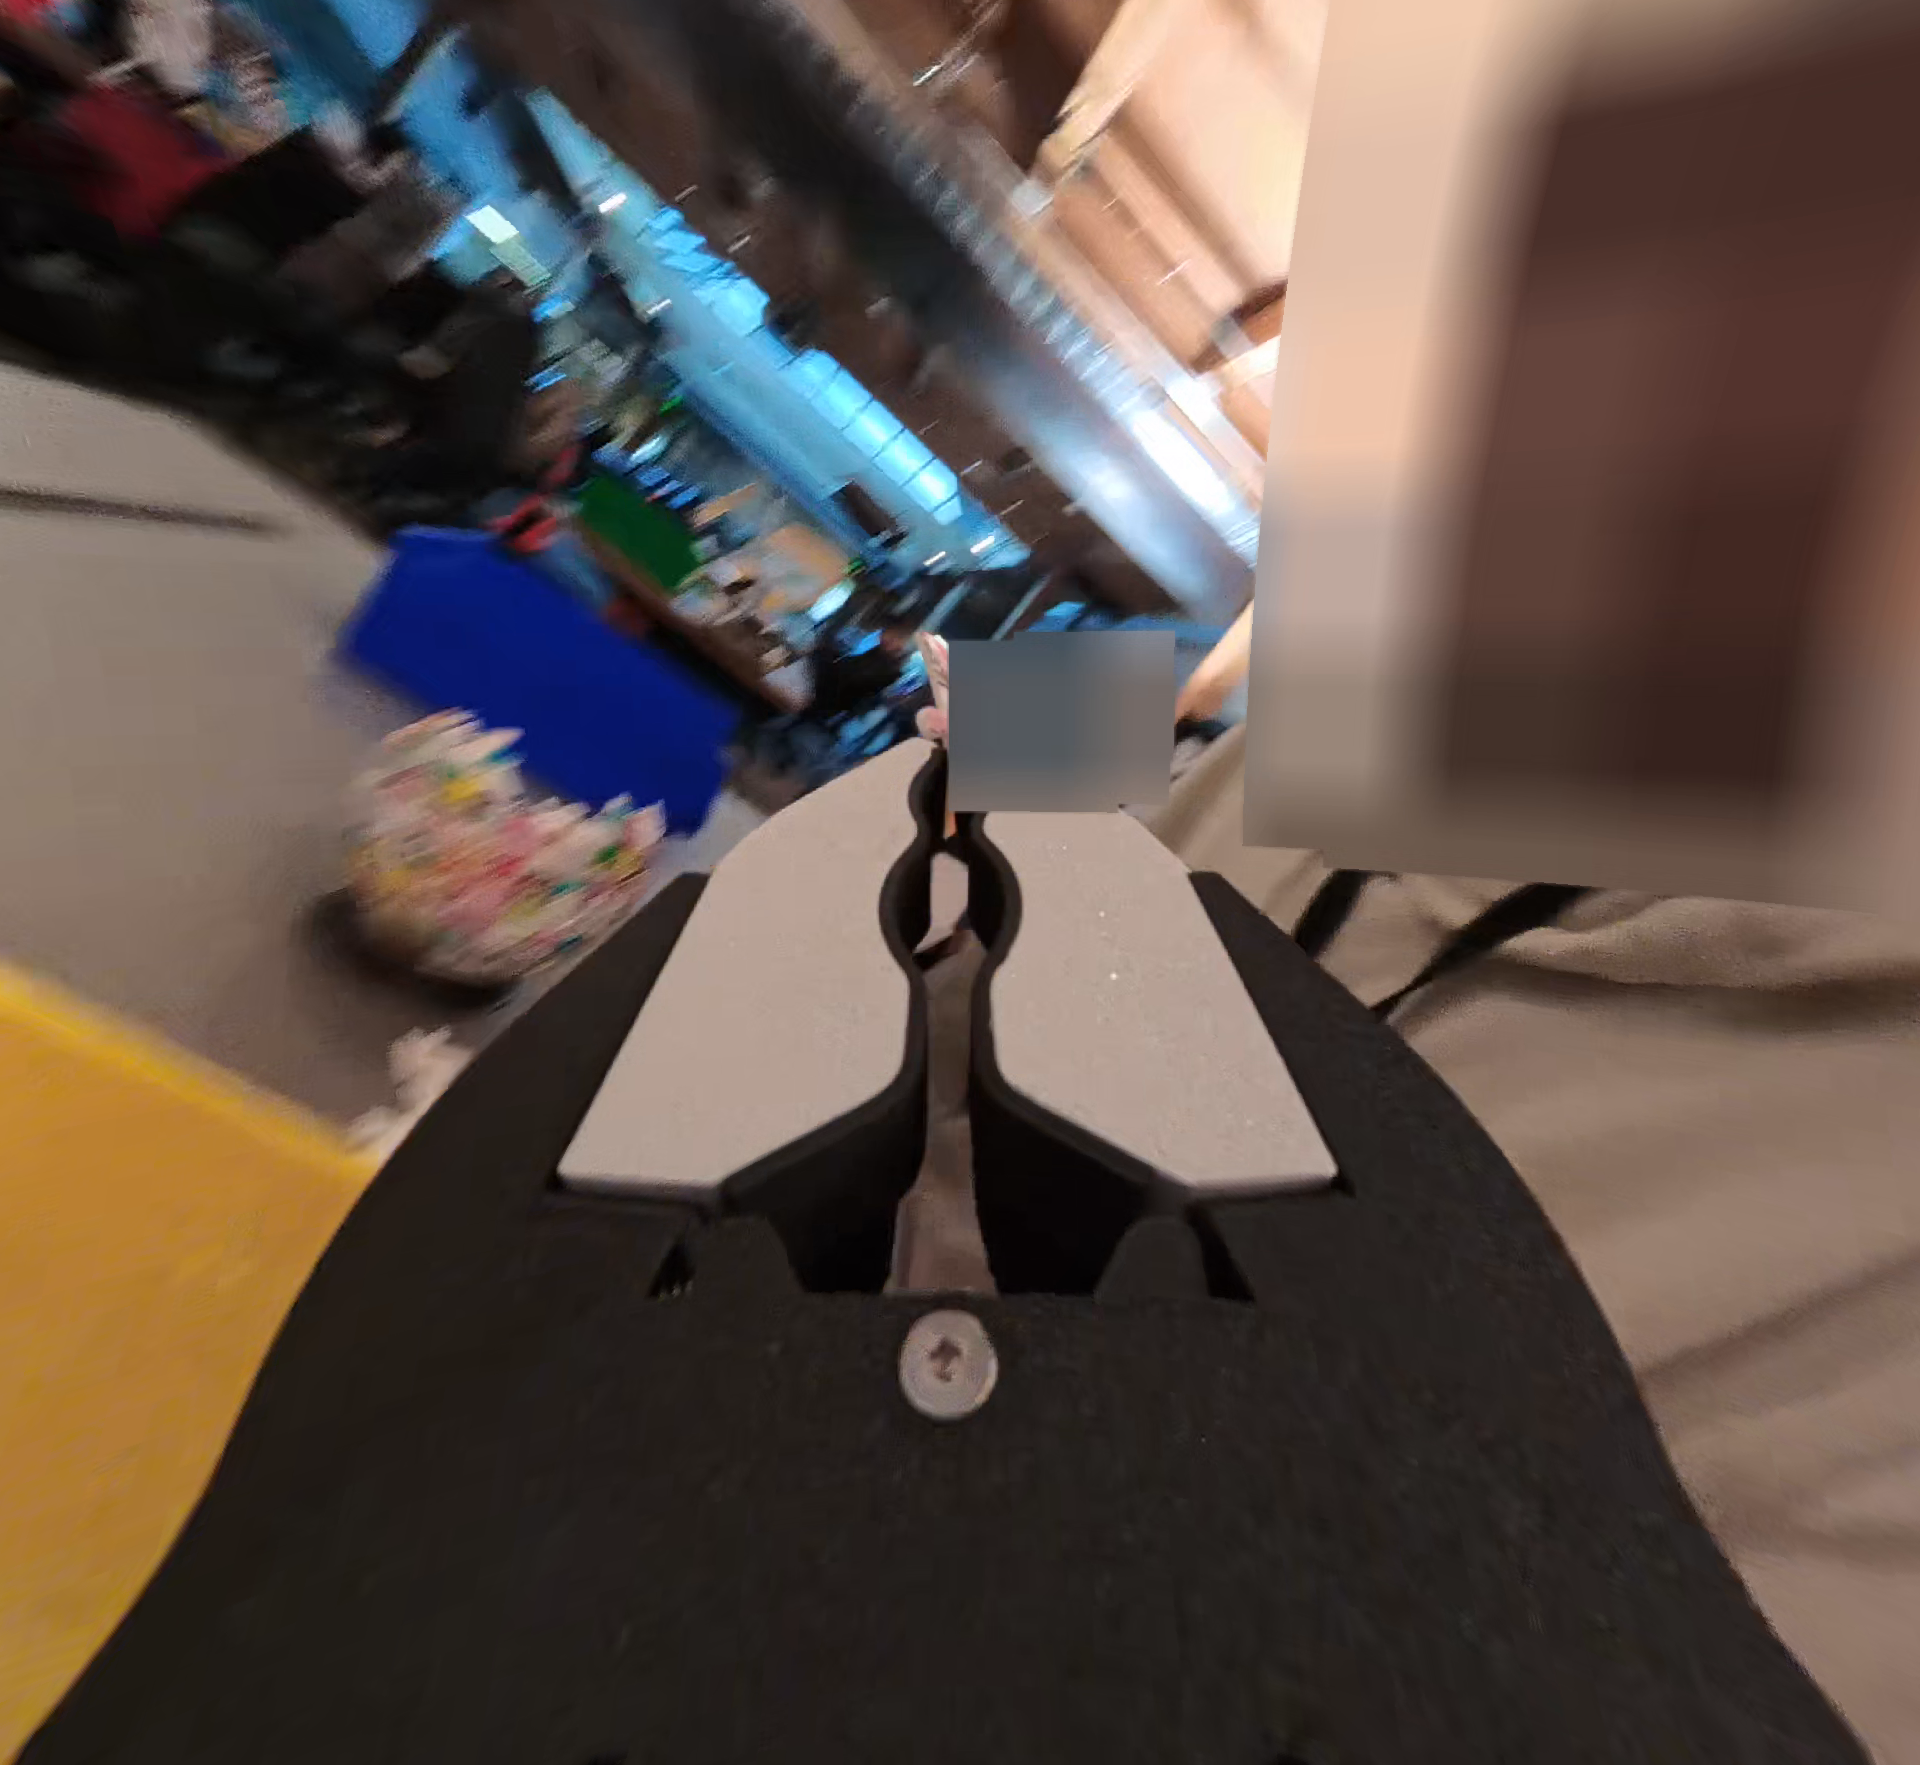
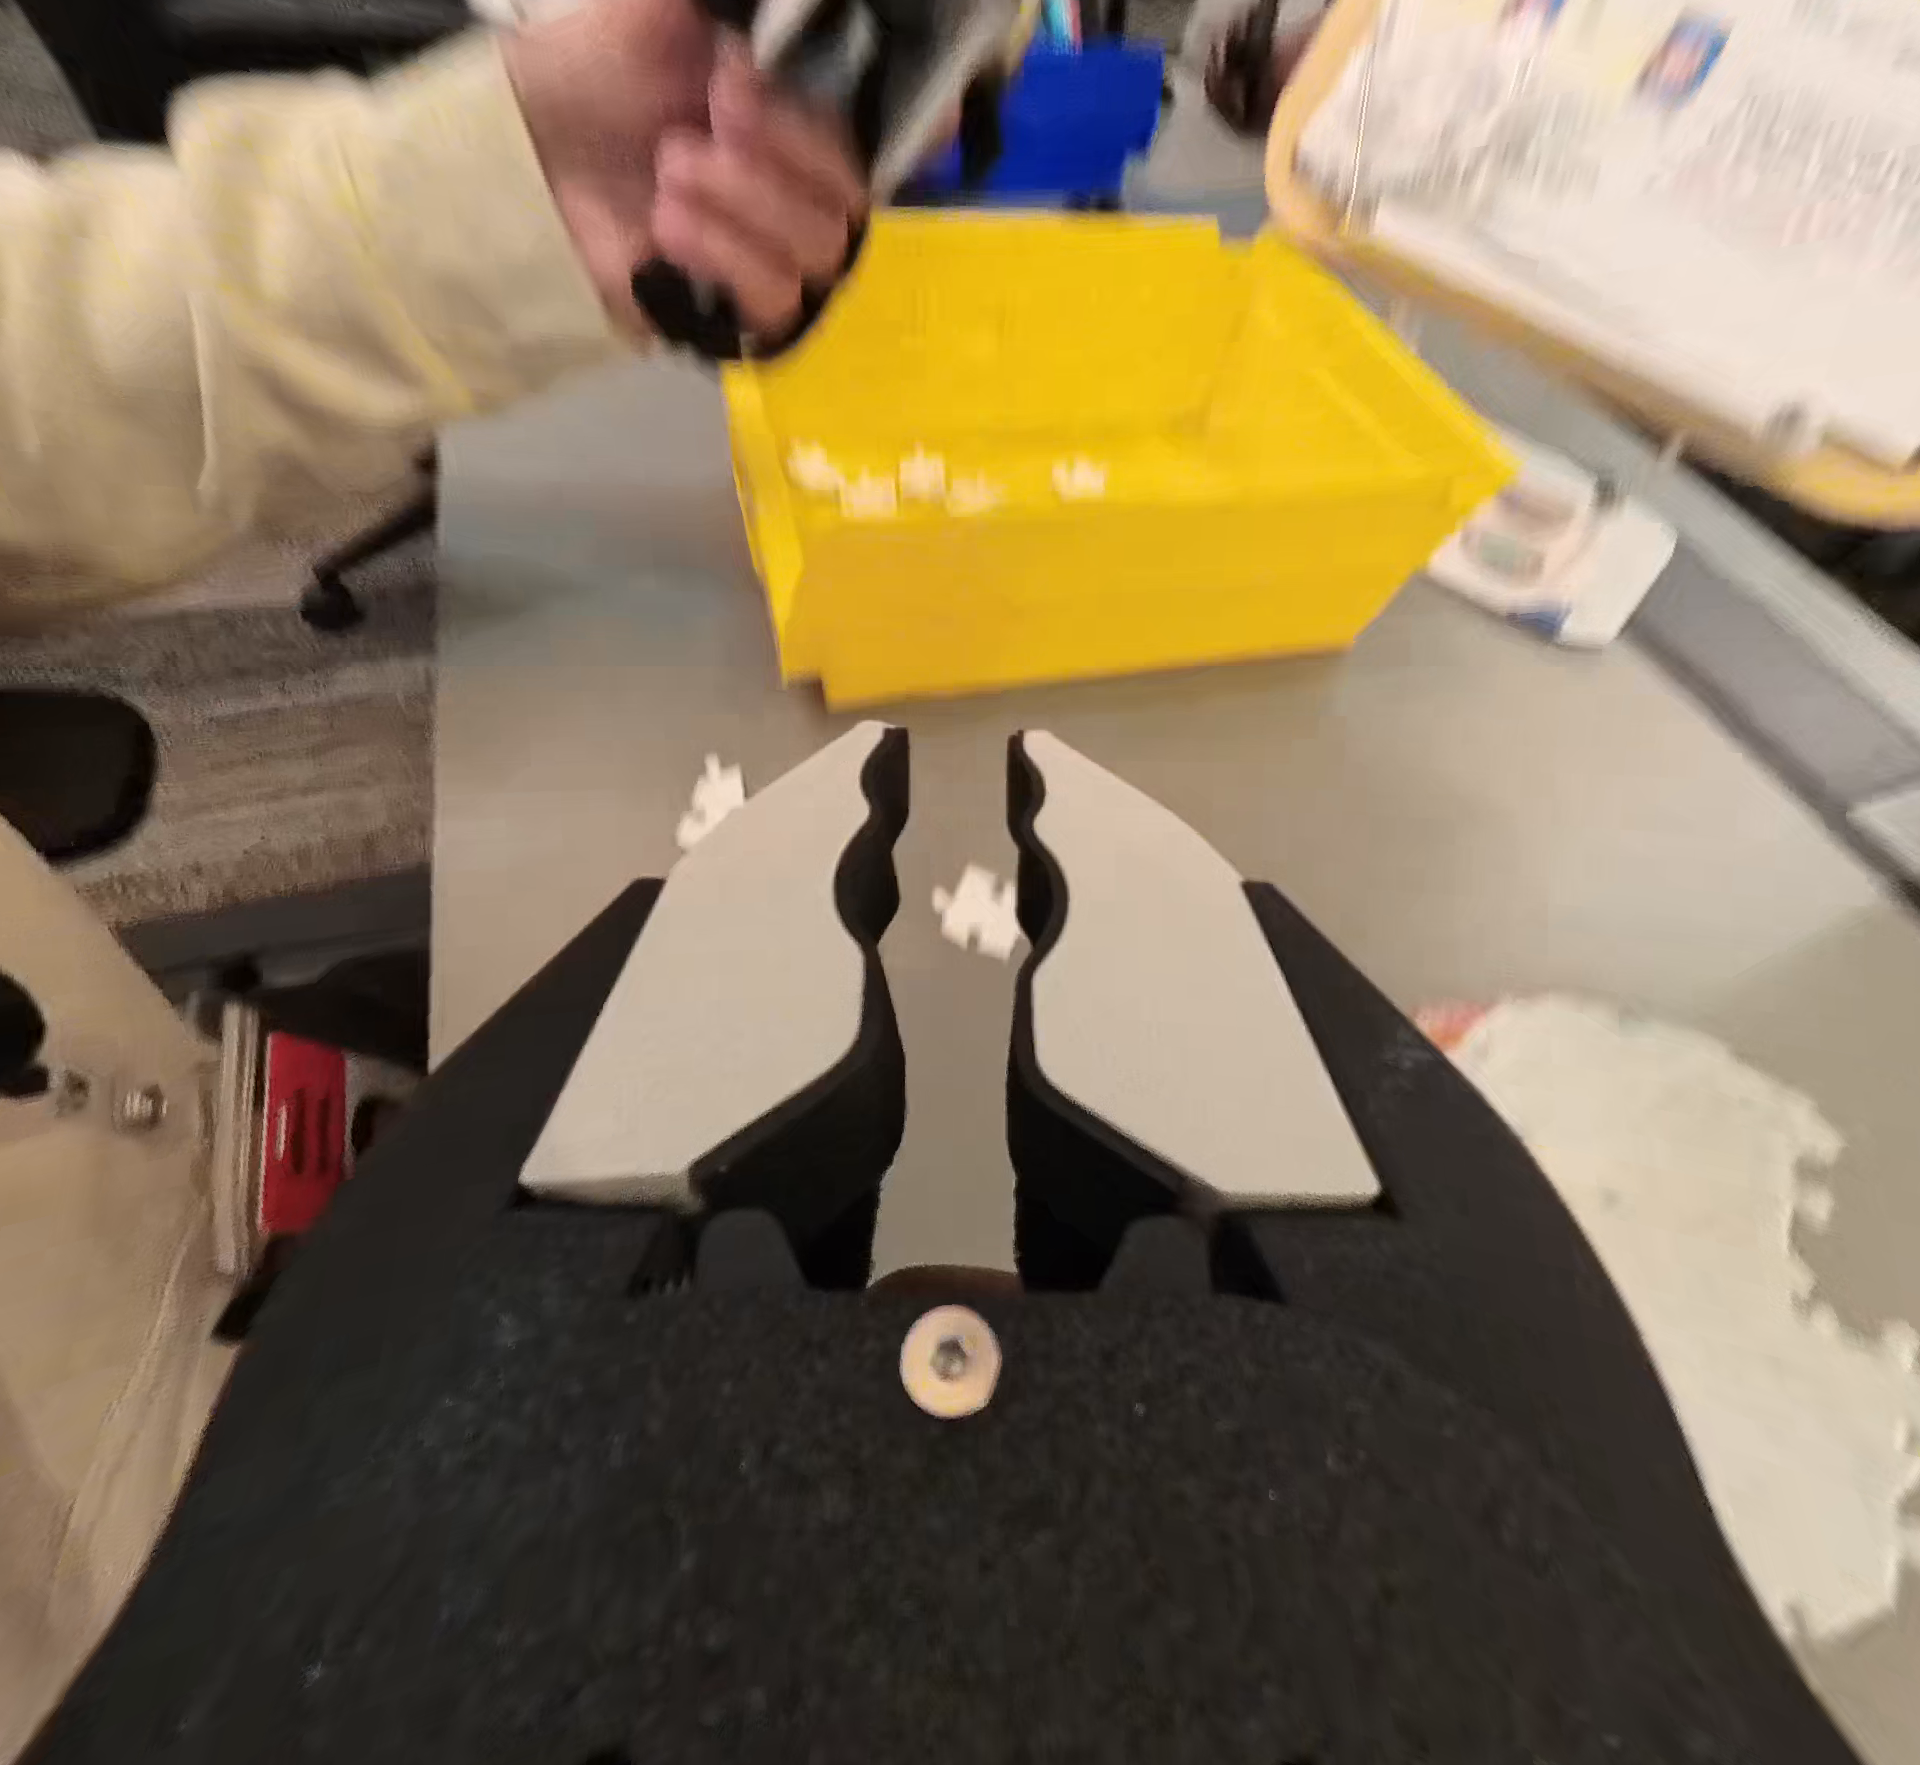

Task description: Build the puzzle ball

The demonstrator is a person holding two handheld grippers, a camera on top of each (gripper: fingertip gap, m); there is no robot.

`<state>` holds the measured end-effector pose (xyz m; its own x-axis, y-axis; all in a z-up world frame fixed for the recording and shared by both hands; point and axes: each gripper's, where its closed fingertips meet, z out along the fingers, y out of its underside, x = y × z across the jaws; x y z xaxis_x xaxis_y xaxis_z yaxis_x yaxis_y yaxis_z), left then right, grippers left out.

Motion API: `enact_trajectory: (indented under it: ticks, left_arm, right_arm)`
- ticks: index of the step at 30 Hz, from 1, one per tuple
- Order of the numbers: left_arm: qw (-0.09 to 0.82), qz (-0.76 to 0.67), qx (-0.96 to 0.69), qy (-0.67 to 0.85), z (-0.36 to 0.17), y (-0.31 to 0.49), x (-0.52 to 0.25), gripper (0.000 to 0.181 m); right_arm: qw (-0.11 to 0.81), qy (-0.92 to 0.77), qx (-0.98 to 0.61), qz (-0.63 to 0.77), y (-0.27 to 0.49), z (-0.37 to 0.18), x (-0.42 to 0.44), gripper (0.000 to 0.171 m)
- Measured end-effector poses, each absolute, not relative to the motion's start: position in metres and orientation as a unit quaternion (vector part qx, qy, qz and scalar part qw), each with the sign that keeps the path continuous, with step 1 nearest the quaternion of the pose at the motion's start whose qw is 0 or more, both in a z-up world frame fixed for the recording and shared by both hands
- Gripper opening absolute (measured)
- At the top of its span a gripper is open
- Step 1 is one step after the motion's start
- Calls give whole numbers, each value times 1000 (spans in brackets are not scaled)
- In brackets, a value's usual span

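Note:
My left gripper (image 1: 945,780) is shut on a thin pale puzzle piece (image 1: 934,687) that stands edge-on above the fingertips; a mosaic patch hides part of it. This gripper also shows blurred in the right wrist view (image 2: 862,1), raised in a person's hand above the yellow bin (image 2: 1091,572). My right gripper (image 2: 958,749) is open and empty, low over the grey table (image 2: 1351,780). A white puzzle piece (image 2: 977,910) lies on the table between its fingers, untouched. Another piece (image 2: 712,796) lies to the left. The part-built puzzle ball shows colourful in the left wrist view (image 1: 488,853) and white-backed in the right wrist view (image 2: 1662,1248).
The yellow bin holds several white pieces (image 2: 914,479). A blue bin (image 1: 530,666) stands behind the ball. A yellow-rimmed board with printed pictures (image 2: 1610,157) and a small white device (image 2: 1548,552) are at the right. The table's left edge (image 2: 434,780) drops to carpet. Spacing between my two grippers at the tips: around 15 centimeters.

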<state>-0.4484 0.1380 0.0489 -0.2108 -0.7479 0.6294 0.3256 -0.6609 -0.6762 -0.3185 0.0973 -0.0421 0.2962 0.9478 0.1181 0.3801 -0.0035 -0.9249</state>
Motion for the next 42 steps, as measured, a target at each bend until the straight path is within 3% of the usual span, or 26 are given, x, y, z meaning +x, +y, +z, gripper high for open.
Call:
enact_trajectory:
  ticks: [3, 6, 14, 20, 23, 29, 36, 42]
  left_arm:
    - [309, -802, -479, 181, 54, 119, -417, 0]
    - [256, -793, -530, 155, 43, 110, -379, 0]
    - [152, -763, -626, 42, 23, 102, -327, 0]
    - [126, -742, -659, 19, 13, 97, -303, 1]
    - [127, -724, -677, 33, 7, 93, -296, 3]
    - [235, -629, -735, 95, -5, 104, -314, 58]
    - [344, -535, -727, 259, -10, 91, -292, 37]
    - [350, -522, -708, 323, -13, 78, -270, 28]
  right_arm:
    - [533, -528, -574, 329, 94, 14, -339, 18]
    - [580, -562, -521, 277, 95, 43, -347, 18]
    - [648, -641, -411, -4, 102, 28, -307, 15]
    - [664, -640, -377, -86, 102, 18, -288, 3]
    - [646, -633, -426, -20, 98, 10, -281, 3]
    - [532, -531, -597, 279, 101, -13, -263, 2]
    - [340, -333, -650, 593, 92, -13, -258, 2]
    - [306, -291, -637, 645, 86, -11, -255, 2]
